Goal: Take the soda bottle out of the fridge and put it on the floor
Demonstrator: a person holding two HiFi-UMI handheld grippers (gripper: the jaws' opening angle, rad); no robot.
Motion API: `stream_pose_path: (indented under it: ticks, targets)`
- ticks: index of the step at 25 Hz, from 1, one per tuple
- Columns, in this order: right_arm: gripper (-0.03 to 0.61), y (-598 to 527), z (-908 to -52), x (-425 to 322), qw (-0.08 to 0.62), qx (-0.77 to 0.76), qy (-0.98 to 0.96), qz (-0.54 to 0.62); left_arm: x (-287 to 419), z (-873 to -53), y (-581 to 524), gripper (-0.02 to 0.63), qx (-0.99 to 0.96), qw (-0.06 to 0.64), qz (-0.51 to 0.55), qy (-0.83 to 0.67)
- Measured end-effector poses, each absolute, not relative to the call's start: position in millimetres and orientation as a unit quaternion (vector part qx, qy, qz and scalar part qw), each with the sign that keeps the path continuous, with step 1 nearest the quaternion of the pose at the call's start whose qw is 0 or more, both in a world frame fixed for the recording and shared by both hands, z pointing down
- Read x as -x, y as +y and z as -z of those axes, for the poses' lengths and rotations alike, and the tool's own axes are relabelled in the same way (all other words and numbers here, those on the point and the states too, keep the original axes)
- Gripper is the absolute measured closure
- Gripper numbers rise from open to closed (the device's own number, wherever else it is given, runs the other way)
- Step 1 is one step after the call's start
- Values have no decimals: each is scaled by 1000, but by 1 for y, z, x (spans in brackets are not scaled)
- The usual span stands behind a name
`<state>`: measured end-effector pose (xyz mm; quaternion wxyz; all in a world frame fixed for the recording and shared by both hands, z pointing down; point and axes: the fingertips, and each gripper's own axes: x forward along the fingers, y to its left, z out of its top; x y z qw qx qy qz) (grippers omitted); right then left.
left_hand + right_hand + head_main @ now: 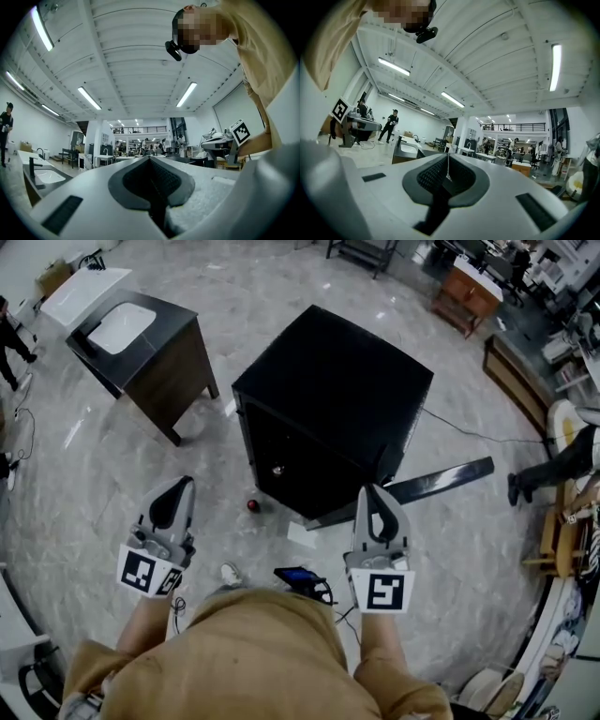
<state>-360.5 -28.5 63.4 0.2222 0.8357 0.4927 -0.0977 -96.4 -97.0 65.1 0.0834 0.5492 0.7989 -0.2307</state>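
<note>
The marble floor [112, 474] carries all items. A black fridge [337, 381] stands at mid-floor, and its door [441, 481] is swung open to the right, low over the floor. A dark cabinet with a white basin [141, 343] stands well apart to the fridge's left. The person, in a tan top [253, 652], stands before the fridge's open front. The left hand-held gripper [175, 495] [150, 160] is raised, its jaws closed together with nothing between them. The right hand-held gripper [379, 498] [447, 158] is likewise closed and empty, its tips over the fridge's lower right front corner in the head view. Both gripper views look out over the room toward the ceiling. A white sheet of paper [302, 535] lies on the floor just before the fridge. A small red-topped object, apparently the soda bottle [253, 505], stands on the floor just beside the fridge's lower left front corner, clear of both grippers. A small pale round item [277, 468] shows in the fridge's dark front; its identity cannot be determined.
</note>
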Motion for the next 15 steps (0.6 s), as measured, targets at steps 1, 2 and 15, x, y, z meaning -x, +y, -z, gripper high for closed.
stream_pose_path:
  ticks: [1,2,15]
  targets:
    - [575,-33,-61,363,224,-835,493,100,95,-62,-102,612,-551,86,234,797]
    - [575,-37,-59,364,226,-834,494,101,94,-60,-107,612,-552,89,236,794]
    - [575,-71,-53,373,213,-828,506,119,73,-67,-153,612,-583,116,215,775]
